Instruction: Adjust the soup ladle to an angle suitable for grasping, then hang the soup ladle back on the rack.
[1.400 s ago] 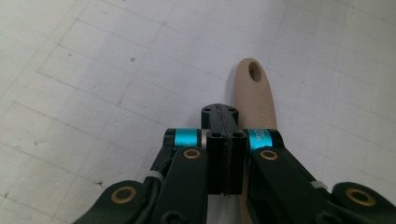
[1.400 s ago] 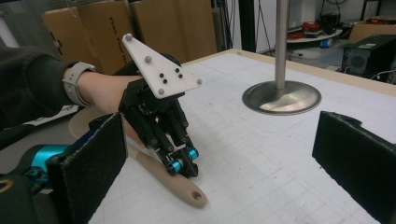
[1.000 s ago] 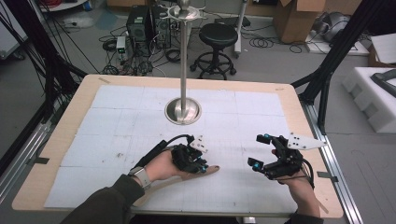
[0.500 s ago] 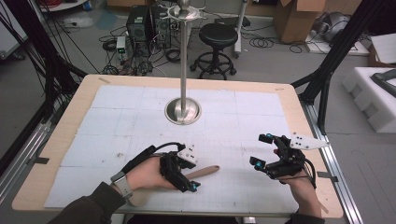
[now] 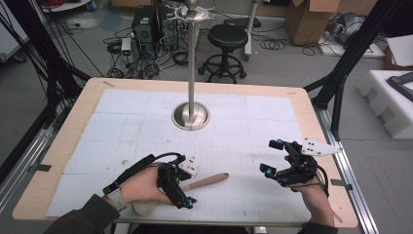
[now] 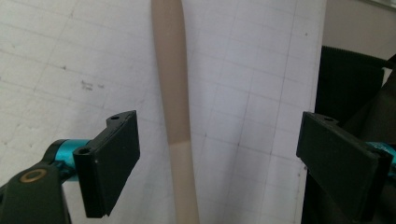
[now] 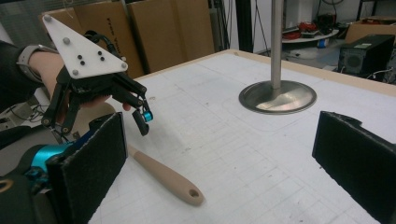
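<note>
- The left tongs (image 5: 184, 187) stand apart; their jaws have just been opening. The spoon (image 5: 207, 181) handle runs between them, and neither pad touches it.
- The right tongs (image 5: 270, 157) are also apart and hold nothing. They hover well to the side of the left pair.
- The step in hand looks like letting go of the spoon so that it rests flat on the white sheet (image 5: 272, 122).
- To do that well, I would keep the jaws spread until both pads are clear. Then I would lift straight away, not drag sideways, so a pad does not catch the handle and roll it.
- In the left gripper view the handle (image 6: 175, 93) lies closer to one pad than to the other. The close pad is the one to watch when pulling away.
- The spoon lies flat on the table (image 5: 73, 126), under and ahead of the left tongs.
- Its pale broad end seems to be tucked beneath the left hand (image 5: 141, 187), but that end is mostly hidden.
- The long axis runs from the left hand out through the gap of the left tongs, along the way they point.
- The free handle tip has a small hole (image 7: 192, 192). It aims toward the right tongs (image 7: 219, 154) and stops short of them.
- The metal stand (image 5: 191, 117) is well beyond both pairs and off the spoon's line.
</note>
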Demonstrator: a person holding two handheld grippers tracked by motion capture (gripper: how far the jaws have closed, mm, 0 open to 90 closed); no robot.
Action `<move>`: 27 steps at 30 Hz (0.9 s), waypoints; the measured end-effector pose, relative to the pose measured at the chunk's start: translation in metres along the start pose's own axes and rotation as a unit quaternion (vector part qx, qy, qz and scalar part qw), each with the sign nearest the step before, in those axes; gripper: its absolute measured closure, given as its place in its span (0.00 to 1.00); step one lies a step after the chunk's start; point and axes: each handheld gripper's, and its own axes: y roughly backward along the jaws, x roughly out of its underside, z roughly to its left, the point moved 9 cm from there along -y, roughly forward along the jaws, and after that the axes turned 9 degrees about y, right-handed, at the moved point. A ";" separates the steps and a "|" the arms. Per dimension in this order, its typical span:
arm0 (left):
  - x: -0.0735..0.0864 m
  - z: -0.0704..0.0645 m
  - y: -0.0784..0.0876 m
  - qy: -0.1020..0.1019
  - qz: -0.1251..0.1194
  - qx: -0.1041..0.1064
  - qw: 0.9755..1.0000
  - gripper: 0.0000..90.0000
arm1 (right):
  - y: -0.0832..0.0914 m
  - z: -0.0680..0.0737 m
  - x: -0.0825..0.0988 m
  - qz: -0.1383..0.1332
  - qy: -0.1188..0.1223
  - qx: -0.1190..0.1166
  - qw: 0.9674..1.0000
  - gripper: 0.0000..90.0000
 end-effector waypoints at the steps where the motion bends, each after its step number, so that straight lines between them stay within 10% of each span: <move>1: 0.002 0.000 0.000 0.001 0.004 0.000 1.000 0.15 | 0.000 0.000 0.001 0.002 0.000 -0.001 1.000 0.02; 27: 0.027 0.010 -0.009 0.002 0.091 -0.026 0.995 0.37 | -0.003 -0.001 0.001 0.004 0.001 -0.004 1.000 0.02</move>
